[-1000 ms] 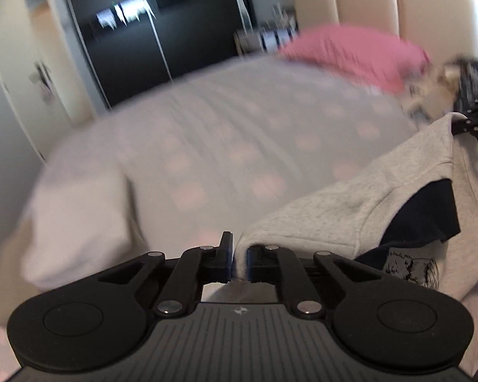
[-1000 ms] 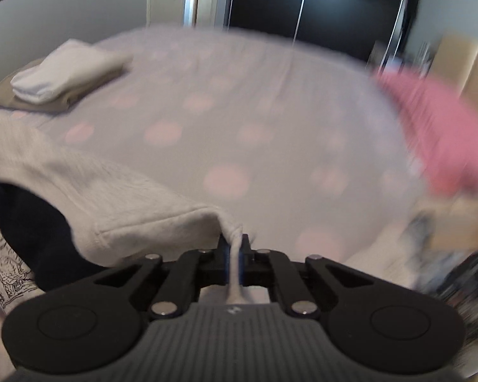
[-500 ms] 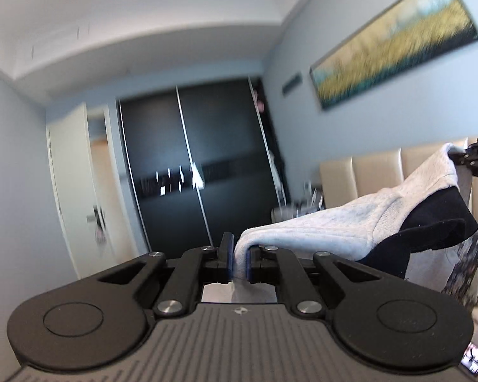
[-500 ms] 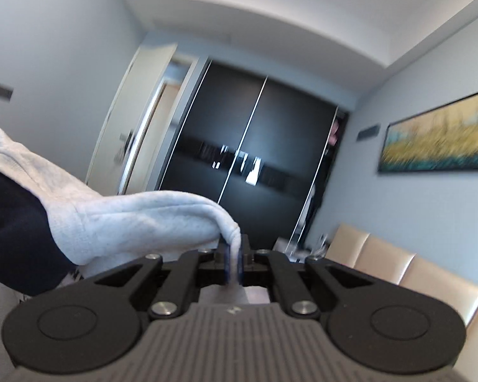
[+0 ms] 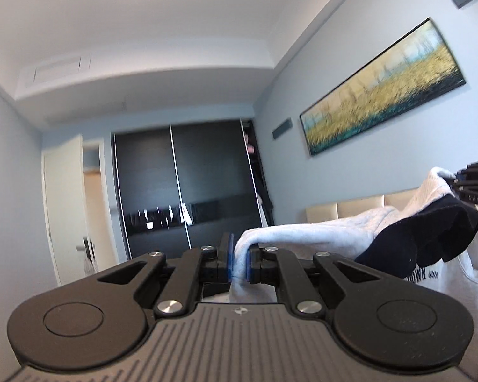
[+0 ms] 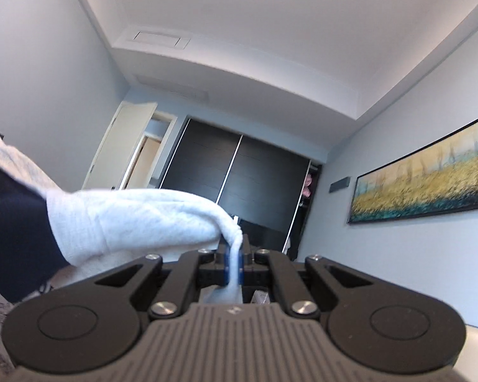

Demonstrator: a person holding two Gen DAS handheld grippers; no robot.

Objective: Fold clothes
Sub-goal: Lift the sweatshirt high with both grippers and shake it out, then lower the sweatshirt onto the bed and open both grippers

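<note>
High in the air between the two tools, a light grey fleece sweatshirt with a dark navy lining [image 5: 341,232] was held stretched. The left gripper [image 5: 239,259] was clamped on one edge, the right gripper [image 6: 235,262] on another. For a clean fold, both edges would best be kept level and taut while the sweatshirt was lowered evenly.
</note>
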